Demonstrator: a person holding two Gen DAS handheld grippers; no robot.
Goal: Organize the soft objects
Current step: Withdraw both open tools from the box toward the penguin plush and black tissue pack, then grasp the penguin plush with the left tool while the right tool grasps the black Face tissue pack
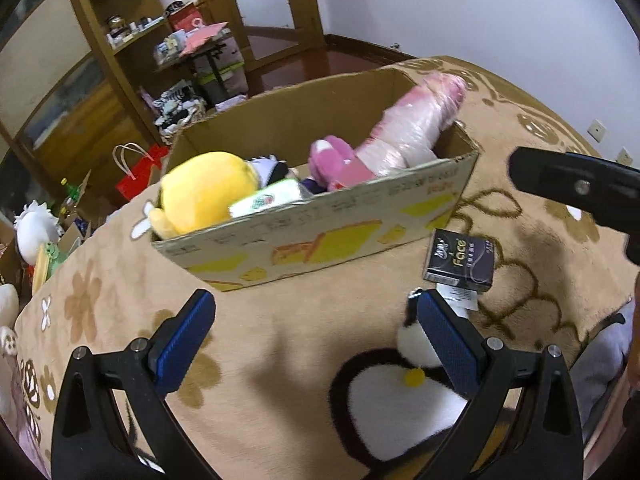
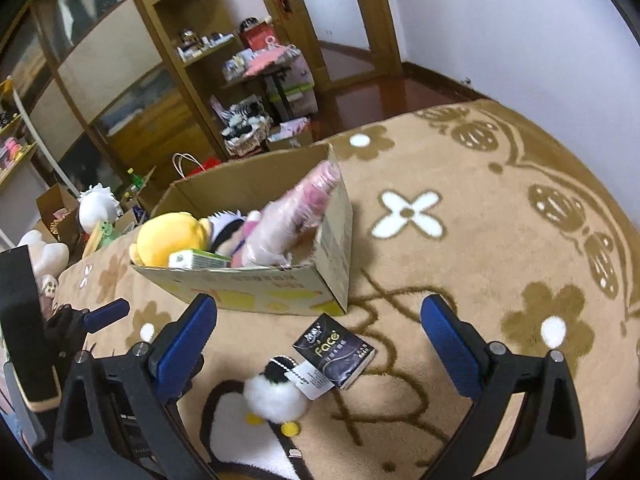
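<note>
The left gripper (image 1: 312,336) hovers with its blue-padded jaws spread wide and empty, and its right-hand pad sits just beside the head of the black-and-white plush penguin with a yellow beak (image 1: 396,392), which lies on the tan flower-patterned blanket (image 1: 260,340). The right gripper (image 2: 320,344) is likewise spread and holds nothing, with the penguin and the small dark rectangular tissue pack printed "Face" (image 2: 336,354) between and just ahead of its fingers. The pack touches or overlaps the penguin's white hang tag (image 2: 312,380) (whether it rests on the tag is hard to tell), so a grab at the penguin may drag the pack along. A shallow pinch on fluffy pile could slip. Beyond stands the open brown cardboard box with yellow print (image 1: 320,236), already crowded with a round yellow plush toy (image 1: 208,188) and a pink plastic-wrapped plush (image 1: 412,128) leaning over its rim; another toy dropped there could topple out.
</note>
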